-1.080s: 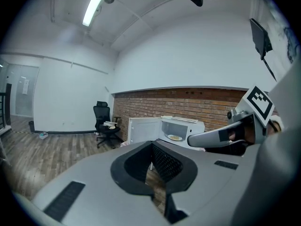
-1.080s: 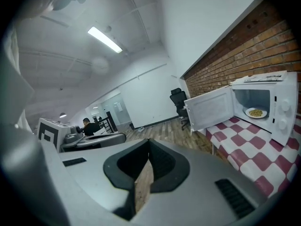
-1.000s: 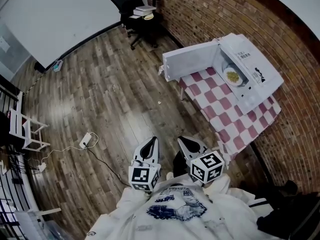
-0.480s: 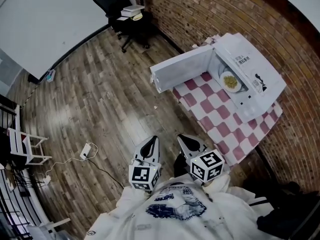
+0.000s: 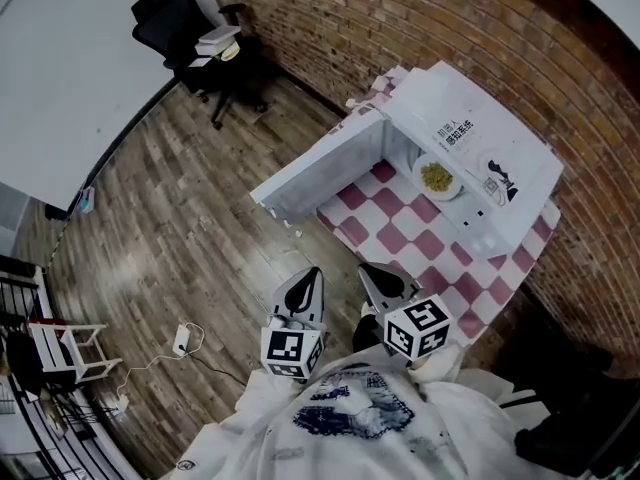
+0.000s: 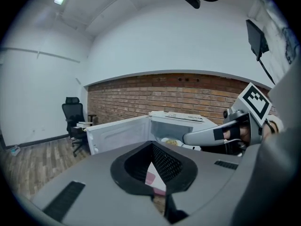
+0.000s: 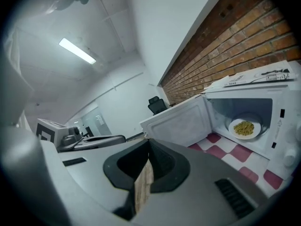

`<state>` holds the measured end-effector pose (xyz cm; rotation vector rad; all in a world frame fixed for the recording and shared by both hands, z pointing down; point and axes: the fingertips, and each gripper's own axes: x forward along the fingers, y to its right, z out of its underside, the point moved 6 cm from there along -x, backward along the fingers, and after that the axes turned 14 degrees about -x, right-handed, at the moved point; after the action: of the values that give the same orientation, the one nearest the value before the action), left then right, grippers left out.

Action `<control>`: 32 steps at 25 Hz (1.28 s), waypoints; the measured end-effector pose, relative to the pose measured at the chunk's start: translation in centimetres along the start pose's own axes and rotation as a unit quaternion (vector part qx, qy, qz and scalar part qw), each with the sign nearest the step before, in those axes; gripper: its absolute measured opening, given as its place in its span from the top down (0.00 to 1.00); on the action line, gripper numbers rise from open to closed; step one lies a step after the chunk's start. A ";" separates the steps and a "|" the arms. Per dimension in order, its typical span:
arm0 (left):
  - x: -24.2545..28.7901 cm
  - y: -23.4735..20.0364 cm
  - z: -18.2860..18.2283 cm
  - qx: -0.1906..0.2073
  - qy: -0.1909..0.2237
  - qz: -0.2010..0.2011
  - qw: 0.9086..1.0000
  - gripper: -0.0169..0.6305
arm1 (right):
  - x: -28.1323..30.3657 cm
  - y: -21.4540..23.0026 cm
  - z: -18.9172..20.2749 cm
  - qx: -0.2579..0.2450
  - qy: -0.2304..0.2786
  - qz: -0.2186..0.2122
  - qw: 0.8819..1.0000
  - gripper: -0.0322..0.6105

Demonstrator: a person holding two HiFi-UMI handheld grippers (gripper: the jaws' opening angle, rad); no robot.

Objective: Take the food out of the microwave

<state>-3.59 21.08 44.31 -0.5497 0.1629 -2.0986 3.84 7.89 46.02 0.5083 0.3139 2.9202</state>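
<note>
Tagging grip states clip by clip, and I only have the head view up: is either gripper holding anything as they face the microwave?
Observer: No. The left gripper view shows the left gripper with its jaws together and nothing between them.
Operator: And the right one?
Observer: Its own view shows the same. The right gripper is shut and empty, and it is aimed toward the open microwave.
Operator: Anything in the way of the food?
Observer: Looking level into the cavity from the right gripper view, the plate of food sits flat on the cavity floor with nothing in front of it.
</note>
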 end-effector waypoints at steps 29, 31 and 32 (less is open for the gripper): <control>21.0 5.7 -4.4 0.078 -0.079 0.242 0.964 0.96 | -1.8 14.6 -2.3 0.082 0.055 0.255 0.962 0.93; 22.0 5.8 -4.5 0.081 -0.087 0.263 0.958 0.96 | -1.8 14.6 -2.4 0.086 0.056 0.277 0.955 0.93; 22.4 5.8 -4.5 0.082 -0.091 0.273 0.954 0.96 | -1.7 14.7 -2.5 0.088 0.057 0.289 0.952 0.93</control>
<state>-11.65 -1.04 45.60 -0.5244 0.0266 -1.4989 2.81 -7.05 46.59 0.5307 0.5223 3.5210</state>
